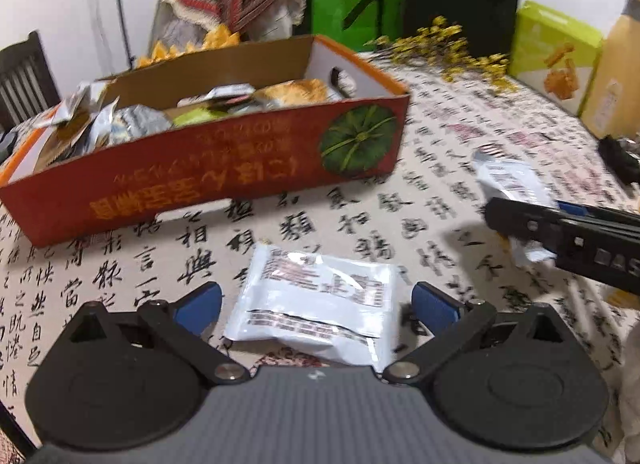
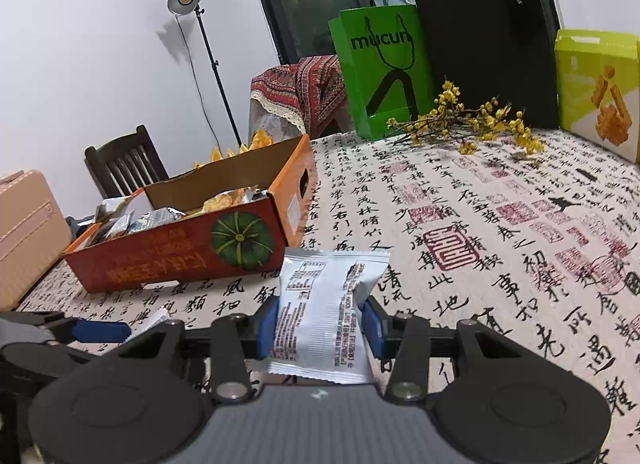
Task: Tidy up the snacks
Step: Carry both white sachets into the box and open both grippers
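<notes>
White snack packet (image 2: pixel 326 312) clamped in right tongs (image 2: pixel 320 324); left tongs (image 1: pixel 318 304) apart astride another packet (image 1: pixel 320 304), near pumpkin box (image 1: pixel 192 180).

Glossy foil packet (image 1: pixel 320 304), matt cardboard box (image 1: pixel 208 168), printed cloth tablecloth (image 2: pixel 480 264).

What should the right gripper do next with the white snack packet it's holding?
Probably carry it left and up over the rim of the open red cardboard box. The right gripper is already shut on the white foil snack packet, held clear above the calligraphy tablecloth, and the box holds other snacks.
</notes>
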Demonstrator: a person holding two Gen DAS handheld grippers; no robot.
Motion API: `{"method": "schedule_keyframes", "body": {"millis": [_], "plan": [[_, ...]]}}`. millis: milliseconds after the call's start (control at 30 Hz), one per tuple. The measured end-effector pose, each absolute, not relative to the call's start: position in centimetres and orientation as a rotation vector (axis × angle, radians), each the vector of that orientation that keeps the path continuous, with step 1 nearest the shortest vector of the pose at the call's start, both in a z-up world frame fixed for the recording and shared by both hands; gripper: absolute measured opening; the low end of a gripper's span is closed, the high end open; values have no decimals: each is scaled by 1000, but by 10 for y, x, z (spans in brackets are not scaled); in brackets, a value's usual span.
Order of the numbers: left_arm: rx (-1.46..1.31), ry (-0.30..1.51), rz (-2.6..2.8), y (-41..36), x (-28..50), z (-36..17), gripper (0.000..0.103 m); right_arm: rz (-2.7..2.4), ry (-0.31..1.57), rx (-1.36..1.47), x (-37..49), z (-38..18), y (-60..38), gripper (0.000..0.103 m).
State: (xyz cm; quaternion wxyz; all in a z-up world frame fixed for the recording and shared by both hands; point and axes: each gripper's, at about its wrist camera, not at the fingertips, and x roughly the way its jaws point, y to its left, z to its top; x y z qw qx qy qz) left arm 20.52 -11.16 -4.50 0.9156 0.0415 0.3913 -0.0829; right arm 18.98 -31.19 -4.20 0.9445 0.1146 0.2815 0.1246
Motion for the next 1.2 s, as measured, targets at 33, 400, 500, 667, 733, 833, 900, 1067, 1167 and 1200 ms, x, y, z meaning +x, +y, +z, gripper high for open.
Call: {"method": "schedule_keyframes", "body": {"millis": [33,400,500,667,733,833,900,1067,1167,1200], "plan": [[76,804,-161,-109,207,-46,103,258,576,236,190,-43,-312,44],[55,782,-104,-110,203,-44,89,302,570,273,191,-46,-314,44],[54,766,-117,-109,199,-40,76,303,567,269,191,-46,-313,44],[39,750,-134,-103,193,-35,72,289,564,250,190,-45,-311,44],[39,735,-133,-101,190,-33,72,286,563,241,189,-43,-309,44],[30,707,-131,-96,186,-26,72,284,559,231,188,-39,-307,44],[25,680,-130,-91,183,-20,72,285,552,221,186,-35,-304,44],[7,600,-111,-77,177,0,72,304,519,174,183,-17,-290,44],[-13,553,-103,-66,178,15,72,316,496,146,185,-5,-279,44],[-21,537,-97,-63,180,20,72,319,489,138,187,-1,-275,44]]}}
